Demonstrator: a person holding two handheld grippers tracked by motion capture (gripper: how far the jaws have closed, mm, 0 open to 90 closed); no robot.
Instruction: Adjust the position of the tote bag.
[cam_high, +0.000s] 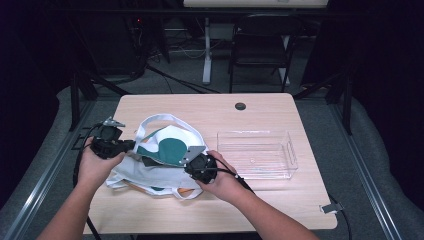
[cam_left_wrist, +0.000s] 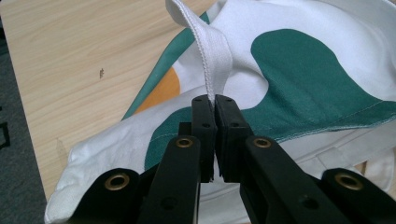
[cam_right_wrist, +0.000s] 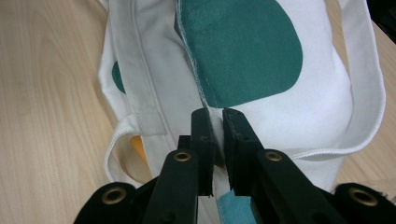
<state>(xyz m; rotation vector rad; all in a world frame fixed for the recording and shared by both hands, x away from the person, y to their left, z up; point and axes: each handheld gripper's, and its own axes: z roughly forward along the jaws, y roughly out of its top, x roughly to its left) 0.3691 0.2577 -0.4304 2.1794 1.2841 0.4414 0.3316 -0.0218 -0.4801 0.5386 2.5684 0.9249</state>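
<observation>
A white cloth tote bag with green and orange blotches lies crumpled at the middle left of the wooden table. My left gripper is at the bag's left side. In the left gripper view the jaws are shut on a white strap that rises from between them. My right gripper is at the bag's near right side. In the right gripper view its jaws are shut on the stitched edge of the bag's cloth, beside a green patch.
A clear plastic box stands empty on the table to the right of the bag, close to my right hand. A dark round cable hole sits near the table's far edge. A chair stands beyond the table.
</observation>
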